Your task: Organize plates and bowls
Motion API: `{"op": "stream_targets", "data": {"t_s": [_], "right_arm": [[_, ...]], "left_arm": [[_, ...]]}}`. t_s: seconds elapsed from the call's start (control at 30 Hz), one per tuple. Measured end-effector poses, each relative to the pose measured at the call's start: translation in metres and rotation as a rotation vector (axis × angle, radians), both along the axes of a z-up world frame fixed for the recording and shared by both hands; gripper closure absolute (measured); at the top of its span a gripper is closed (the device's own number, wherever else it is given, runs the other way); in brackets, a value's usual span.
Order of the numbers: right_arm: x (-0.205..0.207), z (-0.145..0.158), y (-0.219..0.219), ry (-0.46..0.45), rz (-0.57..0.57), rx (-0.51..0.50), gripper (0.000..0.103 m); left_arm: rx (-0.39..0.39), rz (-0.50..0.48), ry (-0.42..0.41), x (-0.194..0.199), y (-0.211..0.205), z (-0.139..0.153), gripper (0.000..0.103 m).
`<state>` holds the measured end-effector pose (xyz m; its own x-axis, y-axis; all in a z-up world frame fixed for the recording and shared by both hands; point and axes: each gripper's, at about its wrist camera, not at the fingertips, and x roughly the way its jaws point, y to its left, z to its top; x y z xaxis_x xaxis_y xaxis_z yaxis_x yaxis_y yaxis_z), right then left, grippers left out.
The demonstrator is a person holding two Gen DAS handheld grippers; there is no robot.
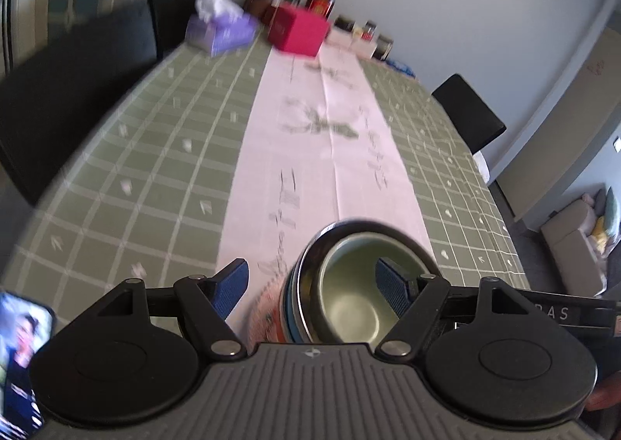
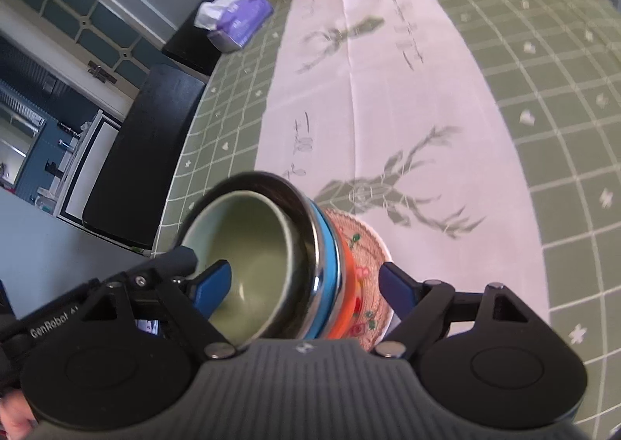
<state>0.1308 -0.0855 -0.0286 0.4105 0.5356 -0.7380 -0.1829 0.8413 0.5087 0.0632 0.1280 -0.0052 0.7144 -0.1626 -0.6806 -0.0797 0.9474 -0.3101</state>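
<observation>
so at about 9 o'clock there's a phone [image 1: 21, 362] with its screen lit, right by the left gripper [image 1: 314, 288], whose blue fingers [image 1: 233, 286] are spread wide and not pinching anything. at 6 o'clock sits the stack of bowls [image 1: 349, 296] on the table [image 1: 116, 176]: a pale green bowl [image 2: 248, 261] nested in a steel bowl [image 2: 302, 230], then a blue one and an orange one under that, all on a patterned plate [image 2: 368, 246] on the pink runner [image 1: 318, 153]. the right gripper [image 2: 306, 284] is wide too, one finger over the green bowl, the other by the plate, gripping nothing. purple tissue box [image 1: 221, 30] and red box [image 1: 299, 30] way off at 12 o'clock.
</observation>
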Motion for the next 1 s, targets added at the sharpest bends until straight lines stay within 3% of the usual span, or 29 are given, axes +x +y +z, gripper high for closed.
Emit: {"op": "stream_targets", "data": {"t_s": [0.2,0.3,0.37,0.57,0.73,0.8,1.0], "right_arm": [[-0.044,0.053,0.000,-0.347,0.040,-0.165,0.013],[-0.071,0.072,-0.007,-0.502,0.045,-0.221,0.003],[-0.088,0.081,-0.017,-0.573,0.036,-0.222,0.003],[-0.130,0.093,-0.047,-0.654,-0.028,-0.214,0.003],[-0.169,0.088,-0.068,-0.698,-0.080,-0.221,0.003],[-0.182,0.084,-0.073,-0.700,-0.098,-0.225,0.003],[-0.216,0.065,-0.080,-0.691,-0.121,-0.241,0.003]], "left_arm": [[0.263,-0.026,-0.252,-0.039,-0.038,0.046,0.016],[0.344,-0.018,-0.370,-0.062,-0.053,0.062,0.015],[0.377,-0.010,-0.425,-0.076,-0.062,0.071,0.015],[0.459,0.029,-0.536,-0.114,-0.084,0.083,0.015],[0.451,0.041,-0.596,-0.145,-0.095,0.080,0.014],[0.452,0.041,-0.591,-0.154,-0.098,0.077,0.006],[0.554,0.041,-0.510,-0.175,-0.115,0.054,0.006]]}}
